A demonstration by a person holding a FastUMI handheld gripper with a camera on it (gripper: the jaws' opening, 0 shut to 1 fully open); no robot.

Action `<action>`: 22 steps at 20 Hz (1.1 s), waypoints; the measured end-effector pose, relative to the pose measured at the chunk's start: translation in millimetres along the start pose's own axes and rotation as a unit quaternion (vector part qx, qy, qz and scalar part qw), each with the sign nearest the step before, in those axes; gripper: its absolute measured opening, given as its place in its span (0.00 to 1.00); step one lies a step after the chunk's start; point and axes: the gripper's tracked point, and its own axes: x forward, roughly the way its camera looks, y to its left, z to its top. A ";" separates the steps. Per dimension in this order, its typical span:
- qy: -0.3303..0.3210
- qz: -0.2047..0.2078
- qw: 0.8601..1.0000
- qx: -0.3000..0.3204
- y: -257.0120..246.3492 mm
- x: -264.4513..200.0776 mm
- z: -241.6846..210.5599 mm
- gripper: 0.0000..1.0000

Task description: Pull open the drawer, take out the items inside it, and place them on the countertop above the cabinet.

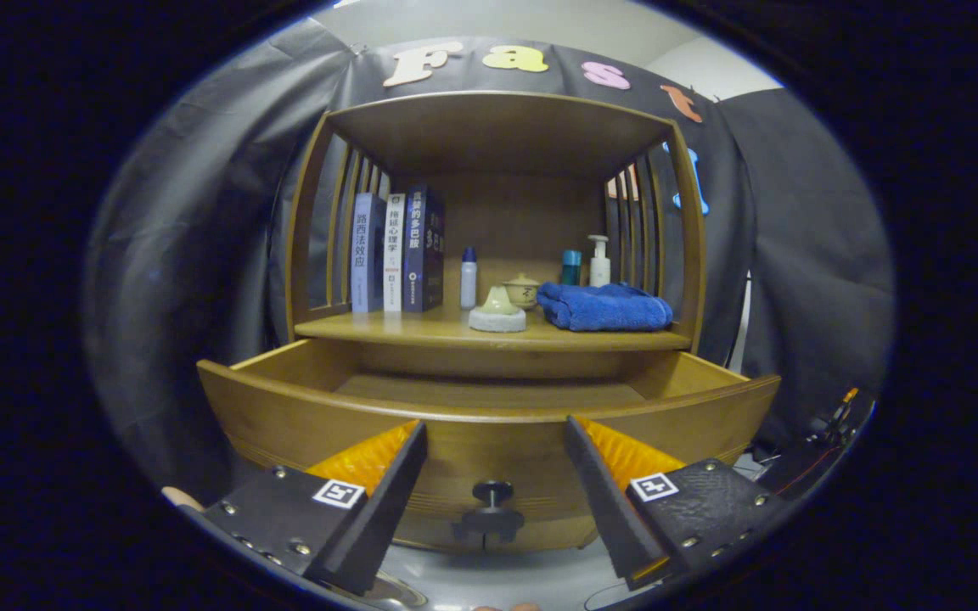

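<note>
Now the drawer (302,407) stands pulled open — knob (491,492) between spread jaws

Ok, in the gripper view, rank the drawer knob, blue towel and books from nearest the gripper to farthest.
With the gripper open:
1. Drawer knob: between the fingers, on the open drawer's front.
2. Blue towel: beyond the drawer, at the countertop's front.
3. Books: upright, farther back on the countertop, opposite side from the towel.

Drawer (489,407) floor's near part behind its front panel; bottle (570,267) base behind towel (604,306).
</note>
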 end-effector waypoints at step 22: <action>-0.008 -0.016 1.000 0.001 13.5 120.6 6.9 0.99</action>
